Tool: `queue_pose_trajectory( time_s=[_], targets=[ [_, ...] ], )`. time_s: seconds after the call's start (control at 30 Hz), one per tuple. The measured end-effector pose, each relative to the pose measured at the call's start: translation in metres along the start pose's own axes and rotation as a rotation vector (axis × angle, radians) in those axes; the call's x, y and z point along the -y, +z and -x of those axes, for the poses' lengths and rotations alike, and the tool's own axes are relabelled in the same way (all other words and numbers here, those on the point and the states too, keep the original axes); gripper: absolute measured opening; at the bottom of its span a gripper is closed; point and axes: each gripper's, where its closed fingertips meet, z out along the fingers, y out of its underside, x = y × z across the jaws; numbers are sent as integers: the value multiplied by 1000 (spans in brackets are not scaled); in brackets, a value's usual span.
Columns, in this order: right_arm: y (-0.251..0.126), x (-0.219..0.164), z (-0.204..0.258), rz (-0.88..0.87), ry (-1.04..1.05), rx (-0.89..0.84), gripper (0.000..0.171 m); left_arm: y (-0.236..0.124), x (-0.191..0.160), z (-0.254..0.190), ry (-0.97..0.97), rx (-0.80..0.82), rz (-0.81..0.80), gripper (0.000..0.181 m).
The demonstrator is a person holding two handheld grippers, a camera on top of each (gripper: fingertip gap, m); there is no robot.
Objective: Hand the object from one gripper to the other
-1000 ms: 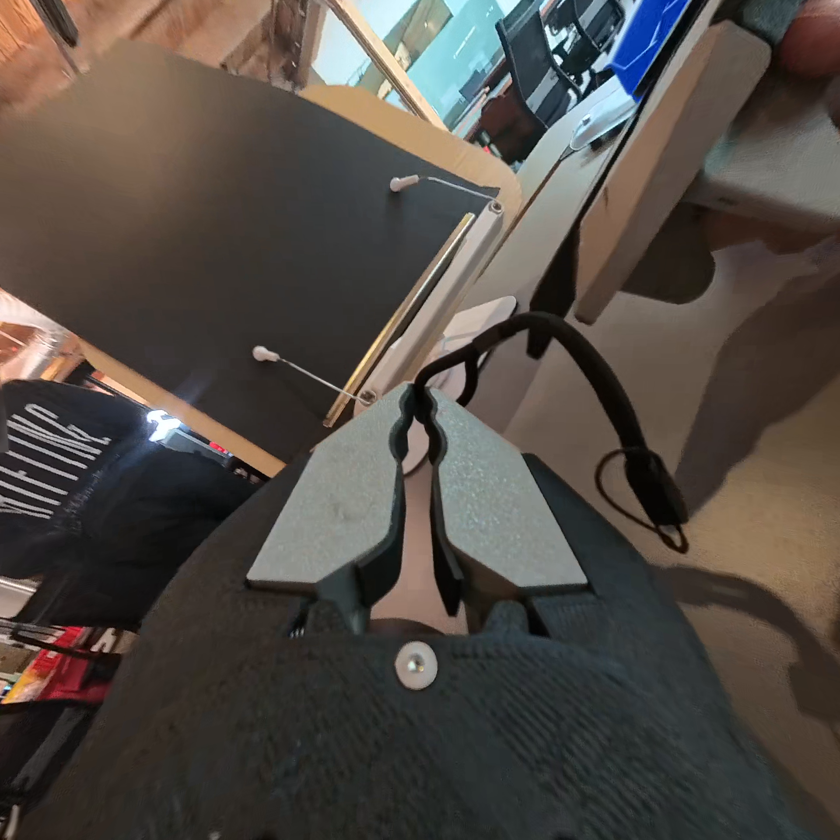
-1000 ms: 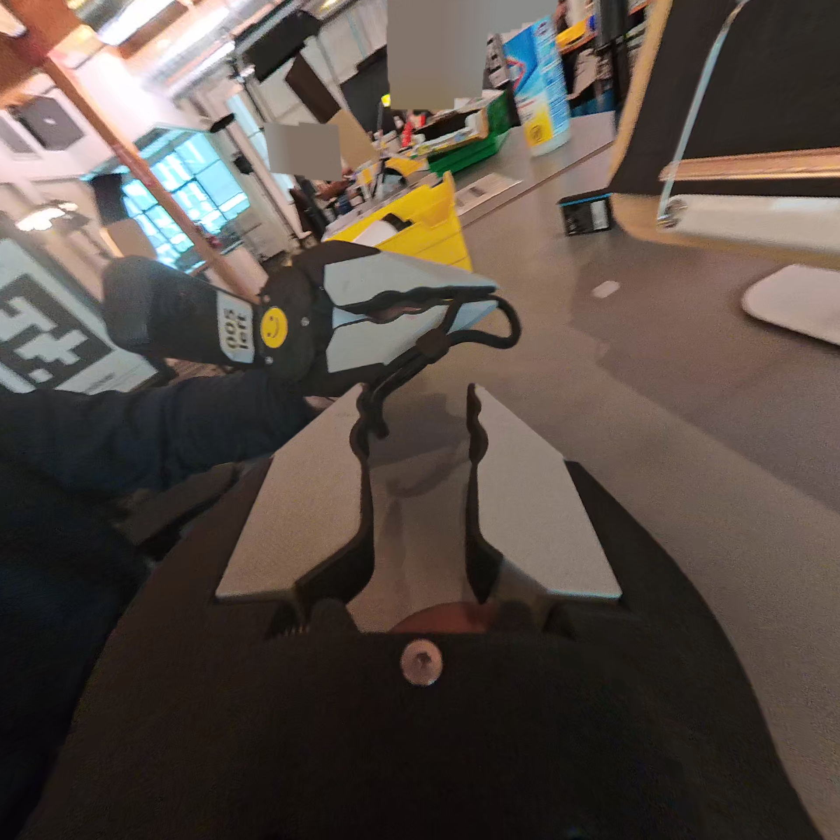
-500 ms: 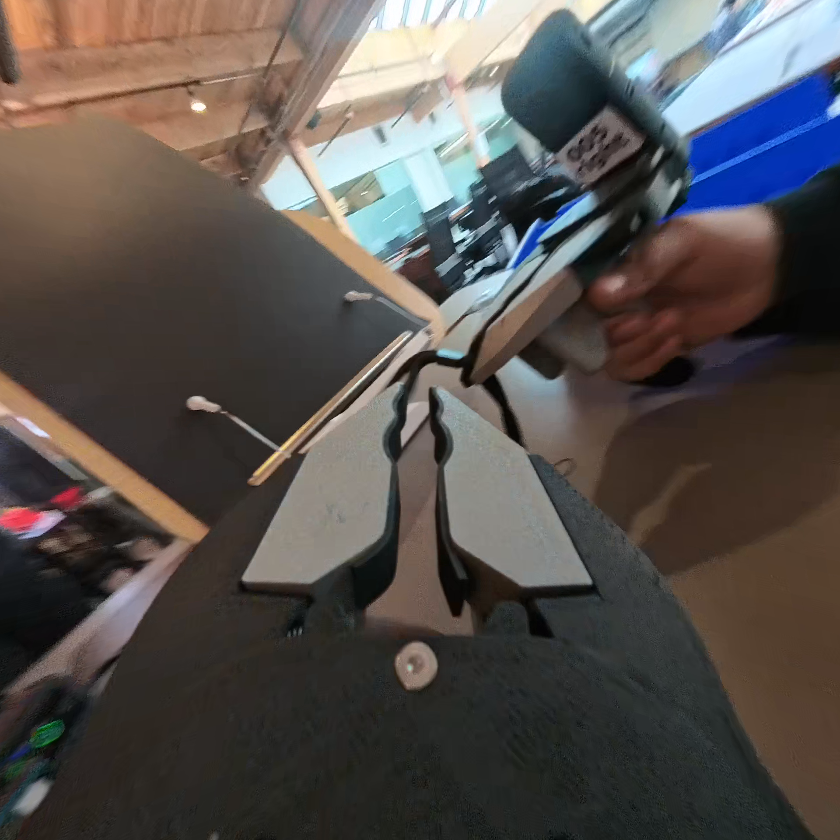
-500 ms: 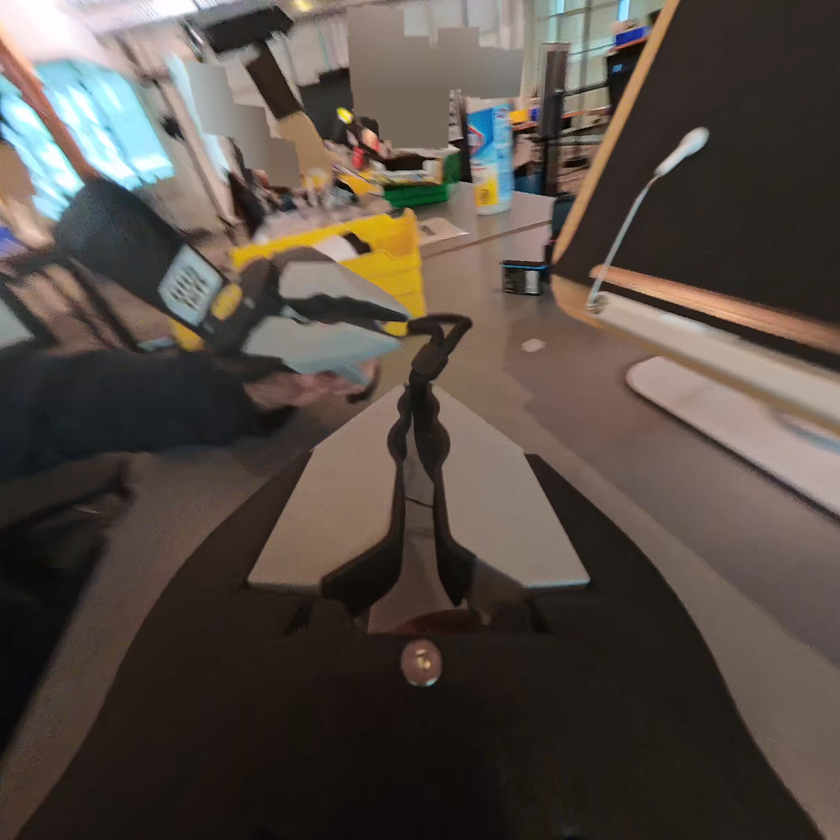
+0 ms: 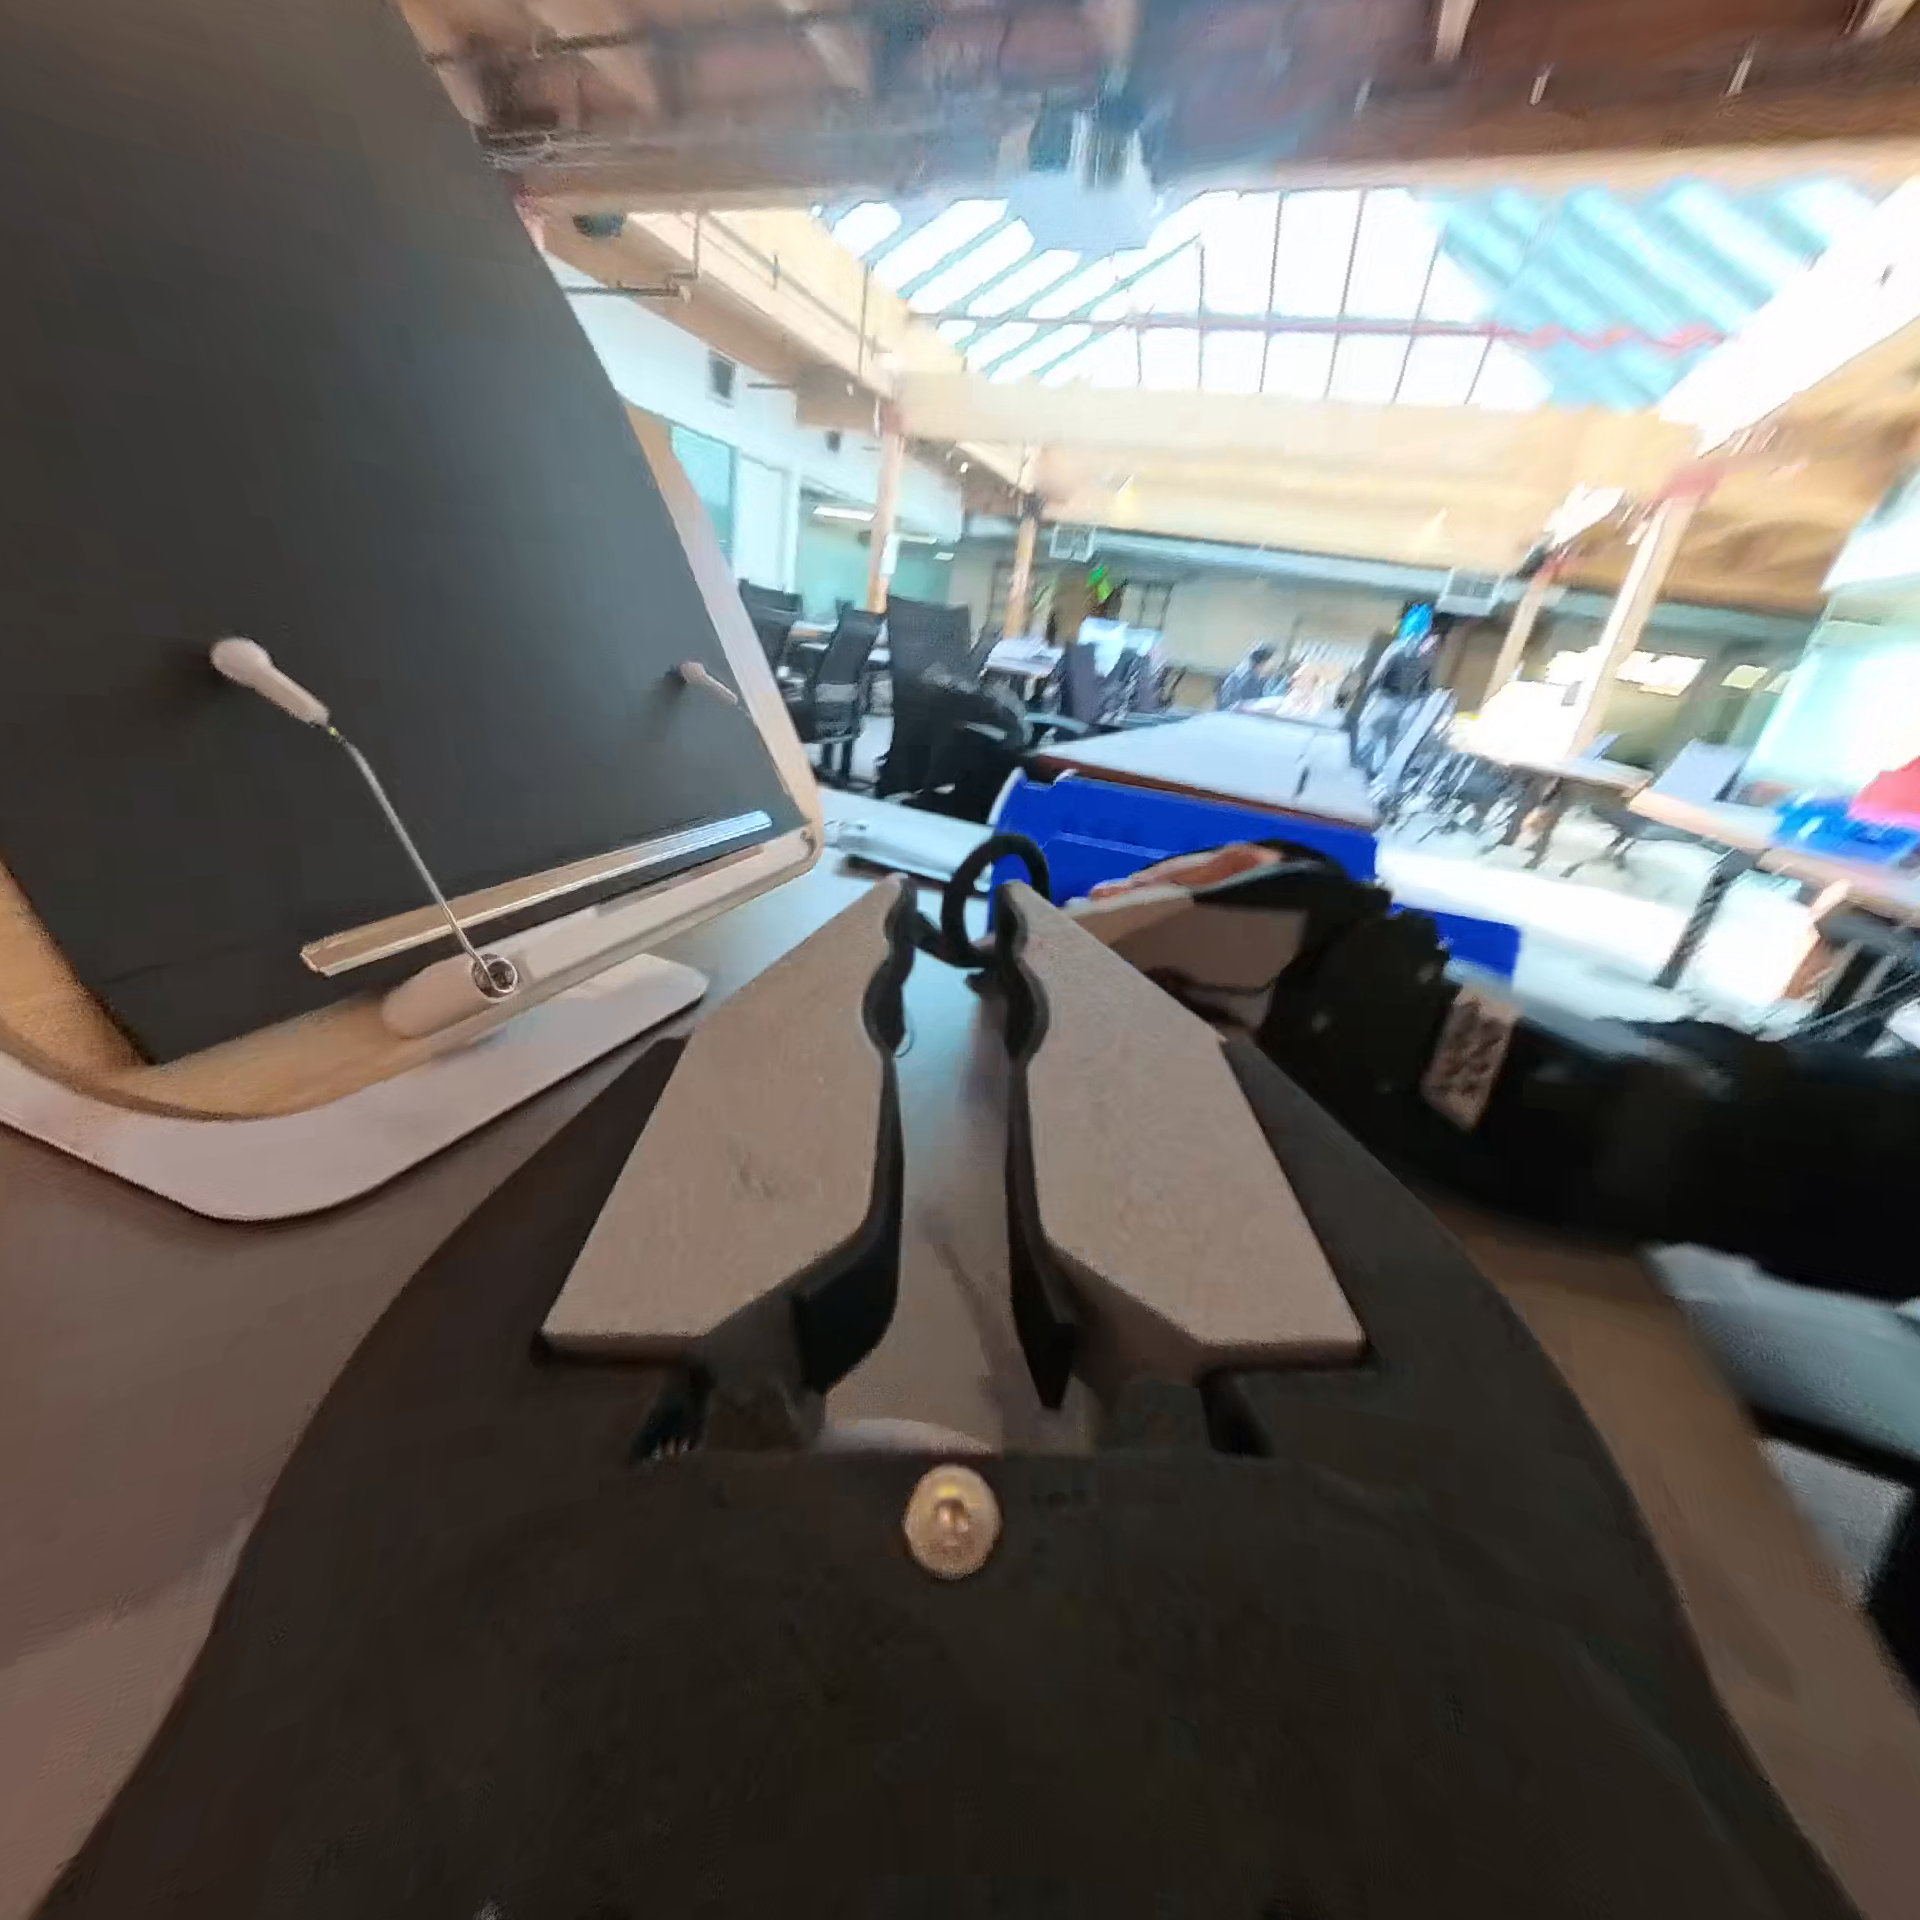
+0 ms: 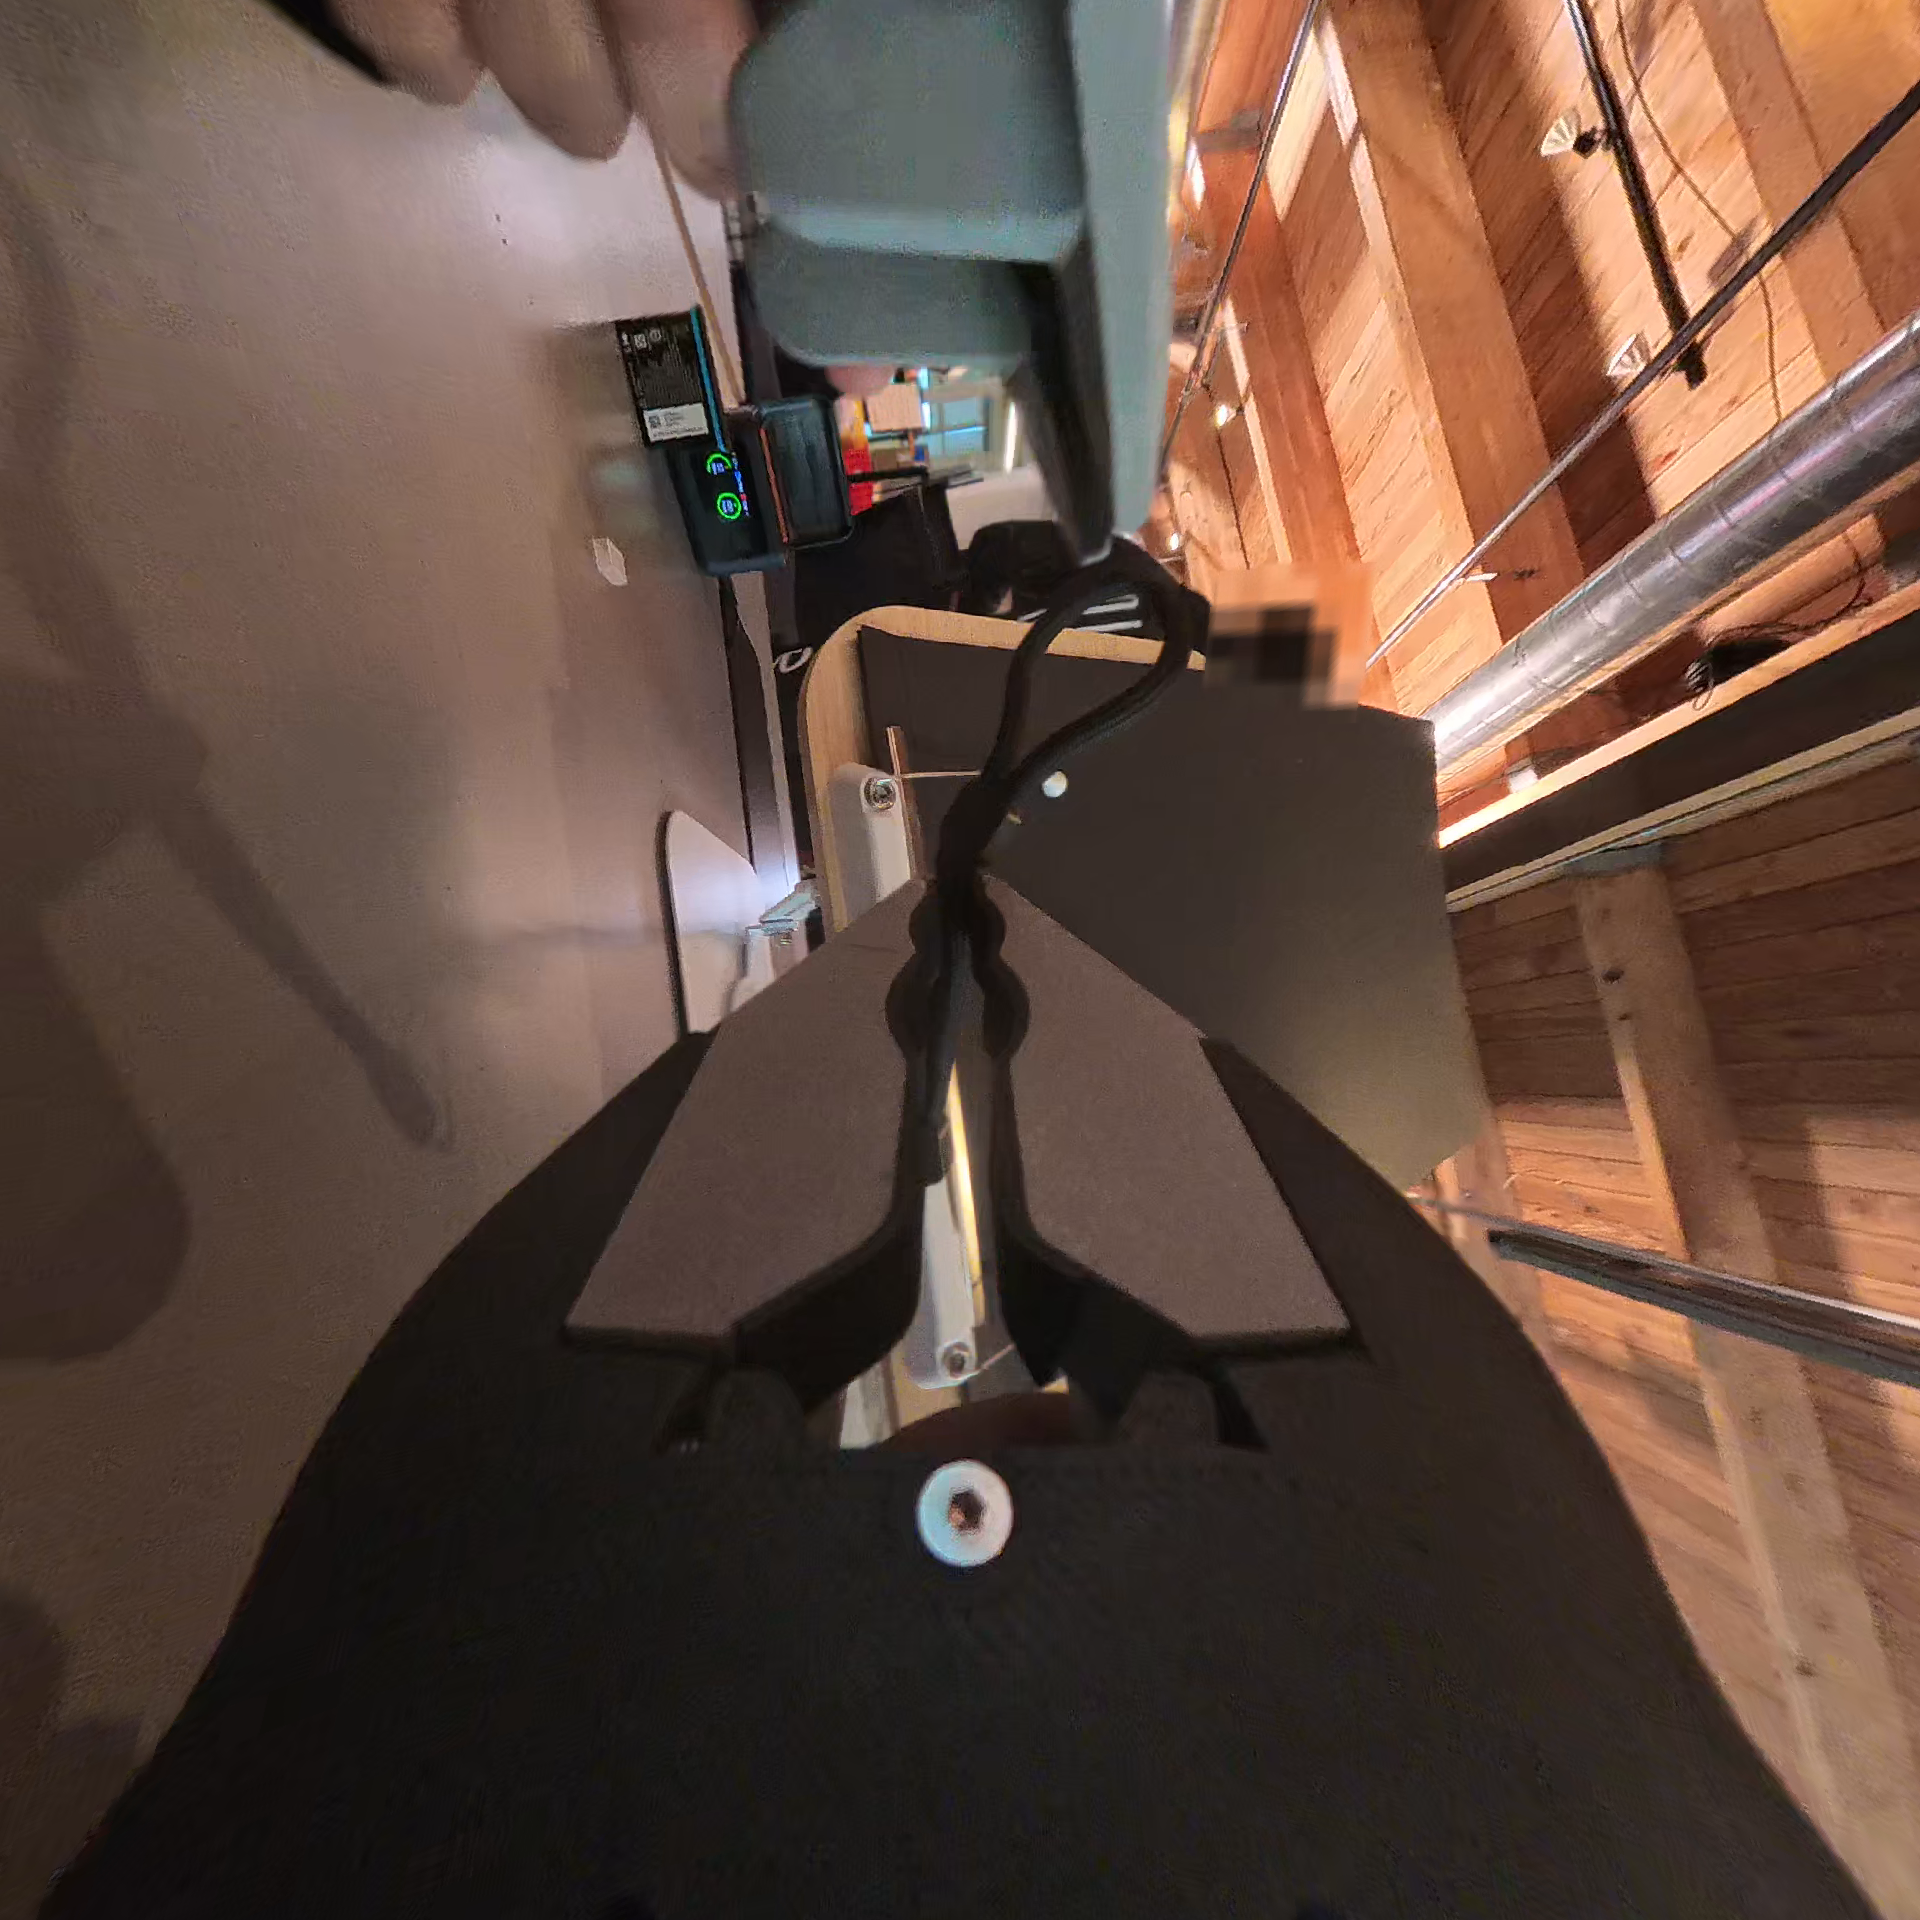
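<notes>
Between my right fingers (image 6: 940,1039) sits the black cord (image 6: 1023,769), pinched along their wavy inner edges; the two pads are pressed nearly together on it, with only a thin slit lower down. My right gripper (image 6: 954,914) is rolled hard onto its side, so the grey surface (image 6: 312,623) runs up the left of that view and the wooden ceiling down the right. From the tips the cord climbs in a loose S-curve toward the pale body of the other gripper, which crowds the top of the frame; where the cord ends there I cannot make out. A blurred hand (image 6: 540,73) is cut off at the top edge above it.

Over on the left wrist view, my left gripper (image 5: 954,920) is level and pointing across the surface (image 5: 156,1299). Its fingers (image 5: 769,1143) stand a little apart, a clear gap running their whole length, and nothing is gripped. Just past their tips a small loop of the cord (image 5: 977,883) stands up, close to the right-hand tip; whether it touches that tip I cannot tell. Right of the tips lies the right gripper (image 5: 1340,956), blurred, with a dark sleeve (image 5: 1714,1132) behind it. Left of the fingers stands a tilted black board (image 5: 312,520) on a white base, and beyond the loop a blue bin (image 5: 1195,831). The far room is smeared by motion.
</notes>
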Motion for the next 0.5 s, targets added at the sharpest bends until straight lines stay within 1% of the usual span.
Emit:
queue_pose_trajectory(
  time_s=[0.07,0.13,0.23,0.3,0.37,0.43,0.47,0.5],
  targets=[
    [-2,-2,2,-5,-62,9,1,-2,3,4,-161,-35,1,18],
    [-4,0,4,-24,-127,2,0,-2,-2,7,-331,-82,30,22],
    [-7,6,11,-48,-241,-7,0,0,-23,8,-553,-152,130,27],
    [-9,13,16,-77,-279,2,0,1,-40,-2,-680,-243,222,31],
    [-11,18,19,-93,-306,6,0,1,-53,-17,-758,-331,303,31],
    [-12,25,25,-116,-320,23,0,1,-63,-38,-790,-428,378,30],
    [-13,29,27,-126,-325,25,0,1,-69,-46,-784,-451,418,36],
    [-13,34,28,-137,-332,25,1,3,-73,-52,-766,-459,441,39]
  ],
)
